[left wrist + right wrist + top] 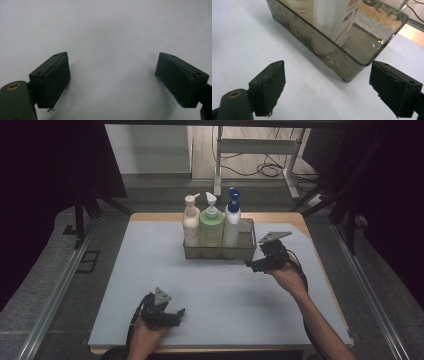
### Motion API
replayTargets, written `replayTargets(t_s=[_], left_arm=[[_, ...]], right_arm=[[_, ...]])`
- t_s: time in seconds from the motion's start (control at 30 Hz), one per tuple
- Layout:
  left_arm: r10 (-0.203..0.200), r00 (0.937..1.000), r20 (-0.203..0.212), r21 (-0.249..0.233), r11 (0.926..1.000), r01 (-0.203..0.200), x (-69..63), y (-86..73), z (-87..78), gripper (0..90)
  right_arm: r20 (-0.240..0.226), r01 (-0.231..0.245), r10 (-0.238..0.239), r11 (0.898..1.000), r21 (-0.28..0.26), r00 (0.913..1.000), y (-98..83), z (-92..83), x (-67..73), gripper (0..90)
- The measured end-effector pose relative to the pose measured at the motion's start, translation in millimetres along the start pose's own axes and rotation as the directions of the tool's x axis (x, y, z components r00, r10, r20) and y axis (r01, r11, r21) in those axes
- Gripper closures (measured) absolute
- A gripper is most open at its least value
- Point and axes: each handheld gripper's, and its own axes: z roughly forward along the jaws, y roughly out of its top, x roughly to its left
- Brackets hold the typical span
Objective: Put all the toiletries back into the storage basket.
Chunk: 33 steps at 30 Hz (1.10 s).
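Right hand-held gripper (251, 265) jaws spread, empty, clear bin (247, 251) corner just ahead

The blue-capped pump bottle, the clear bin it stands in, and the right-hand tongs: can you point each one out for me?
Blue-capped pump bottle (231, 222): high view, on its white body.
Clear bin (337, 58): right gripper view, on its near long wall.
Right-hand tongs (254, 264): high view, midway between the open black tips, beside the bin.

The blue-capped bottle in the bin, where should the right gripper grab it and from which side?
Probably the neck under the blue pump, coming from above on the bottle's right. The bin walls cover its lower body, a green bottle crowds its left, and the right gripper stands open nearby.
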Motion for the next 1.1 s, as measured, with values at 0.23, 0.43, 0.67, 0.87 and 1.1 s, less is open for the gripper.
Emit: replayTargets(t_s=[0.23, 0.43, 0.67, 0.87, 1.1], left_arm=[[0.0, 1.0, 0.0, 0.0, 1.0, 0.0, 0.0, 0.0, 0.0, 12.1], [-0.001, 1.0, -0.001, -0.001, 1.0, 0.001, -0.1, -0.1, 0.0, 12.1], [-0.001, 1.0, -0.001, 0.0, 1.0, 0.001, -0.2, -0.1, -0.1, 12.1], [0.0, 1.0, -0.001, 0.001, 1.0, 0.0, -0.2, 0.0, -0.2, 12.1], [-0.001, 1.0, -0.001, 0.001, 1.0, 0.001, -0.3, -0.1, -0.2, 12.1]], right_arm=[[-0.009, 0.039, -0.039, 0.999, 0.01, 0.9992, -9.9, -7.6, 8.4, 11.9], [-0.018, 0.034, -0.034, 0.999, 0.013, 0.9993, -23.9, -15.9, 11.0, 8.3], [-0.011, 0.023, -0.023, 1.0, 0.006, 0.9997, -41.8, -27.5, 12.1, 4.4], [-0.01, 0.016, -0.016, 1.0, 0.003, 0.9998, -58.2, -38.2, 13.4, 1.5], [-0.008, 0.015, -0.015, 1.0, 0.009, 0.9999, -79.3, -47.3, 16.1, 0.0]])
